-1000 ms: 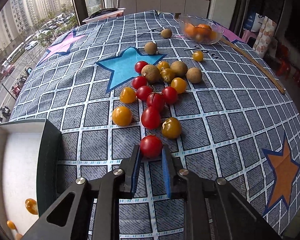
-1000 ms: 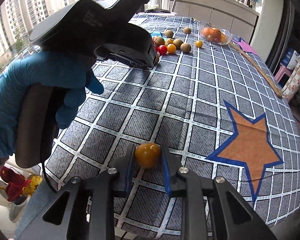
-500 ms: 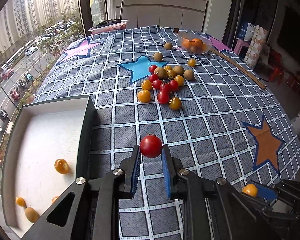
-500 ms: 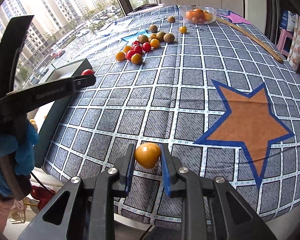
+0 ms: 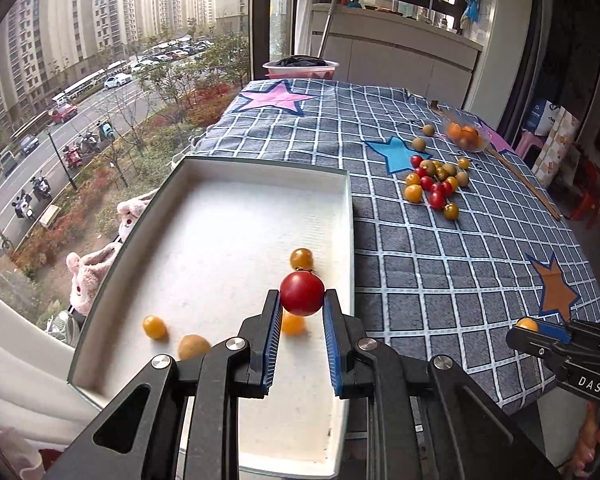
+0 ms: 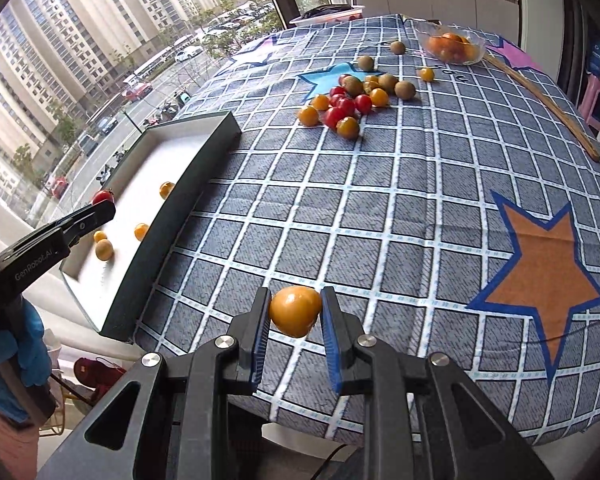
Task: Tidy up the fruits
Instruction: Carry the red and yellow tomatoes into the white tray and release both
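Observation:
My left gripper (image 5: 302, 304) is shut on a red tomato (image 5: 302, 294) and holds it above the white tray (image 5: 228, 216), near the tray's right wall. Several small yellow fruits (image 5: 154, 327) lie in the tray. My right gripper (image 6: 295, 312) is shut on a yellow tomato (image 6: 295, 311) above the table's front edge, right of the tray (image 6: 180, 176). The right gripper also shows in the left wrist view (image 5: 529, 326). A pile of red and yellow tomatoes and brown kiwis (image 5: 434, 182) lies further back on the checked cloth; it also shows in the right wrist view (image 6: 350, 98).
A glass bowl of oranges (image 5: 466, 134) stands at the far right of the table, with a wooden stick (image 5: 524, 184) beside it. A pink basin (image 5: 300, 69) stands at the far end. The window is on the left.
My left gripper has carried the red tomato leftward from over the cloth to over the tray. My right gripper keeps the yellow tomato and has shifted slightly near the front edge.

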{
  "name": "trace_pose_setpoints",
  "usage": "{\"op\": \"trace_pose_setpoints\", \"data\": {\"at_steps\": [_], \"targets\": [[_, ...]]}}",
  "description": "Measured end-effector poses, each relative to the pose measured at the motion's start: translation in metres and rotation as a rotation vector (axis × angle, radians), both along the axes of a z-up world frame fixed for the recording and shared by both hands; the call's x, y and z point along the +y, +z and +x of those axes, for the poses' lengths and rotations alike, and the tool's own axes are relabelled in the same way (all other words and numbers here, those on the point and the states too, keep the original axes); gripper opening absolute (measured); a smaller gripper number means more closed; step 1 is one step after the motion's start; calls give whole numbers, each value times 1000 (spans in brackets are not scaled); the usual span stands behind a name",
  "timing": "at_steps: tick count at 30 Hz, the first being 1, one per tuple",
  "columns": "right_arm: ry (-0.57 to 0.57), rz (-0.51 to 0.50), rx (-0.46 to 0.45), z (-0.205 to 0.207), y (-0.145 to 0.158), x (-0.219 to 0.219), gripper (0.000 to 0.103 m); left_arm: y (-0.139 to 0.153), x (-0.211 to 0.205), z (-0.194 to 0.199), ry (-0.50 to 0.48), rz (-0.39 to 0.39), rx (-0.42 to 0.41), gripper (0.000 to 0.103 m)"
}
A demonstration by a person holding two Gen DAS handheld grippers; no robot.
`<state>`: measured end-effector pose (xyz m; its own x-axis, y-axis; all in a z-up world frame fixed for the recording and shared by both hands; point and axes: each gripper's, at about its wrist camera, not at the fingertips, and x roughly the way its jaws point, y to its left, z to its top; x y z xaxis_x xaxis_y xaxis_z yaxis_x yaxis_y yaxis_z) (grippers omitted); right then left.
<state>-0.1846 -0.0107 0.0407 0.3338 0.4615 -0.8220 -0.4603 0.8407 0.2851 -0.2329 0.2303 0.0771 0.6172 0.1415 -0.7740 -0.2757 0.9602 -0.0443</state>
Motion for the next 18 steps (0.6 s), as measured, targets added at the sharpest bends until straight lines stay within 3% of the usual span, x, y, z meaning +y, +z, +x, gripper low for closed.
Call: {"op": "trace_pose_setpoints", "data": {"at_steps": [8, 18], "targets": [[135, 14, -3, -2, 17, 75, 27, -18, 55, -35, 136, 24, 40, 22], [231, 6, 28, 10, 11, 161, 27, -44, 82, -44, 179, 22, 92, 22]]}}
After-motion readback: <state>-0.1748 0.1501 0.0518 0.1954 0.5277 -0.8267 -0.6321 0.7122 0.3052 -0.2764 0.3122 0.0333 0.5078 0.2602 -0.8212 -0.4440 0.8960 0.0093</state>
